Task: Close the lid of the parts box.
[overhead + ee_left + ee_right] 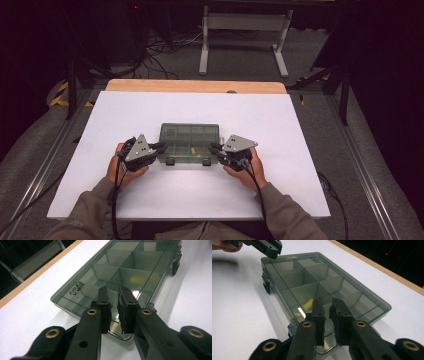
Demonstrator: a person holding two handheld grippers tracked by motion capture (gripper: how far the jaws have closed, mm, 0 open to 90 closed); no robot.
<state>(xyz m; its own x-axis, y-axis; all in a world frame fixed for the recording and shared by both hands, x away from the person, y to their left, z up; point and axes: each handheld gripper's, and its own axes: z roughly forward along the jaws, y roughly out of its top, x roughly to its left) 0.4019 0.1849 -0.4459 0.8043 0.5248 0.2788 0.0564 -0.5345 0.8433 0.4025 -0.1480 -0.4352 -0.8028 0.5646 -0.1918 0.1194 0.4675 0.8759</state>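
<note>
Box (pixel 189 142) sits mid-counter (pixel 280 190), long axis running nine to three, lid shut. My left claw (pixel 161 146) is at its nine o'clock end, my right claw (pixel 214 148) at three; both nearly closed, empty, equally near, over the lid.

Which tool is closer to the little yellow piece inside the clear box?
Right. The right tool sits at the box's end nearest the yellow piece; the left tool is at the opposite end.
</note>
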